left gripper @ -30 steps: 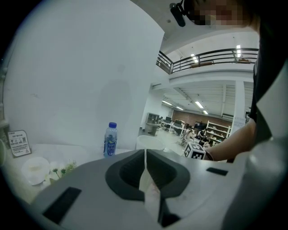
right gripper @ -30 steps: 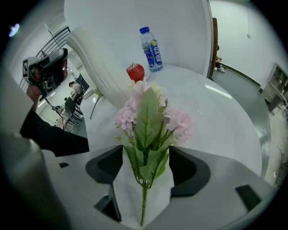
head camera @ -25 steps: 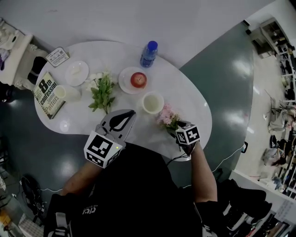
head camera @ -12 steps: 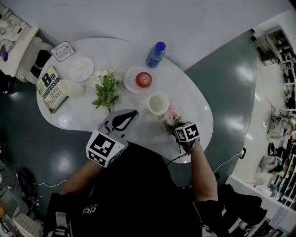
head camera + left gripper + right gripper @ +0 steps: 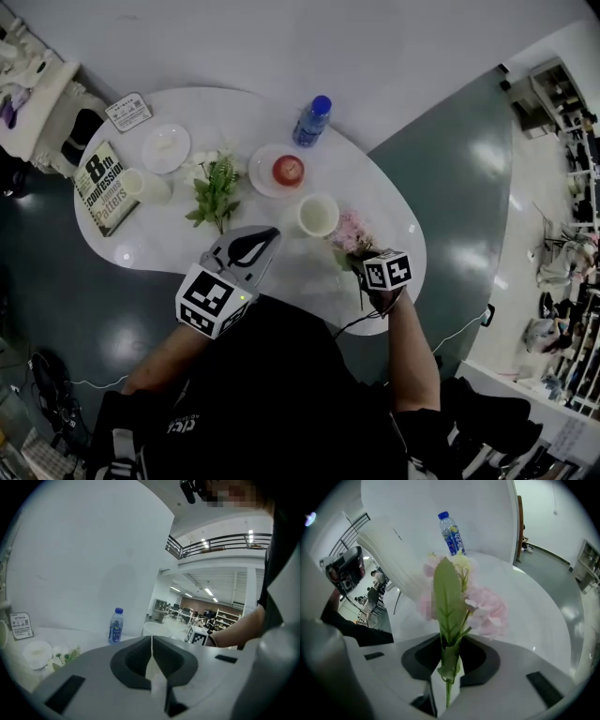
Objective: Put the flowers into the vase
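Observation:
A pink flower (image 5: pixel 351 232) with a green leaf (image 5: pixel 448 603) rises from my right gripper (image 5: pixel 362 257), near the table's front right edge. In the right gripper view its stem (image 5: pixel 449 670) is pinched between the jaws of the right gripper (image 5: pixel 449 665), which have just been closing on it. The white vase (image 5: pixel 318 215) stands just left of the flower, and it shows as a pale ribbed shape (image 5: pixel 391 552) in the right gripper view. A bunch of green and white flowers (image 5: pixel 215 184) lies further left on the table. My left gripper (image 5: pixel 265 232) hovers over the front edge, shut and empty (image 5: pixel 151 667).
On the white oval table (image 5: pixel 169 246) are a blue-capped water bottle (image 5: pixel 312 120), a plate with a red apple (image 5: pixel 287 170), a small white plate (image 5: pixel 166 148), a white cup (image 5: pixel 145 186), a book (image 5: pixel 101 187) and a card (image 5: pixel 128 112). Dark floor surrounds the table.
My right gripper has shifted a little with the pink flower, which now stands up off the table. The left gripper has kept still.

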The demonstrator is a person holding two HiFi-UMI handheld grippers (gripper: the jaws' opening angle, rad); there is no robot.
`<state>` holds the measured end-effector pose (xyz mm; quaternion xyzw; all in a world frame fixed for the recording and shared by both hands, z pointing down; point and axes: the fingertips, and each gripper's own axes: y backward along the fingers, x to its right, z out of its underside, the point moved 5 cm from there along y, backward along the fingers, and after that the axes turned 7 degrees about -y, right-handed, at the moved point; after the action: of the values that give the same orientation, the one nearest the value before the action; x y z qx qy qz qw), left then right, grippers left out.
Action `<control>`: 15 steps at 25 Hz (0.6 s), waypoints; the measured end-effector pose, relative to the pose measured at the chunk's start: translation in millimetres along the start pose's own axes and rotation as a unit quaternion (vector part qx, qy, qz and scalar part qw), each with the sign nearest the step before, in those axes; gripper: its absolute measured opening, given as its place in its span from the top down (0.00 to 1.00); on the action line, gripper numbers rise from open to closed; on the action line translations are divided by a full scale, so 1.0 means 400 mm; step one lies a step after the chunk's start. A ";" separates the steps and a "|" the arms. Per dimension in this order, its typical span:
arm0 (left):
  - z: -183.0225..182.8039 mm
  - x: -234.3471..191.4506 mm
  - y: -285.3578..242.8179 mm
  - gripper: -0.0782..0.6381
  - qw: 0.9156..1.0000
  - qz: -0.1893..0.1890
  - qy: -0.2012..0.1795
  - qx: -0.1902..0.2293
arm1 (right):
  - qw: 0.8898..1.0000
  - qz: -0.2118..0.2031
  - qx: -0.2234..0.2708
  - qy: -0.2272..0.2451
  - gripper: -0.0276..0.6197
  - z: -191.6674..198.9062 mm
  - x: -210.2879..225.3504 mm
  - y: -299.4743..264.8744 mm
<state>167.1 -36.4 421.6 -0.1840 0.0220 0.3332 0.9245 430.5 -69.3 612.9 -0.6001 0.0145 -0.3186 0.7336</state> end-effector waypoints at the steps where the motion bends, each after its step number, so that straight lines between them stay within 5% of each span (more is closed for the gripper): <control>1: -0.001 0.000 -0.001 0.87 1.000 0.002 -0.001 0.000 | 1.000 -0.004 0.016 -0.002 0.79 -0.013 -0.003 0.012; 15: -0.010 0.012 -0.011 0.87 0.999 0.027 -0.026 -0.011 | 0.974 -0.011 0.223 0.044 0.80 -0.215 -0.108 0.257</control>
<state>173.9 -38.3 418.5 -0.1851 -0.0007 0.3629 0.9132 407.6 -115.5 481.6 -0.4071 -0.0310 -0.3483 0.8438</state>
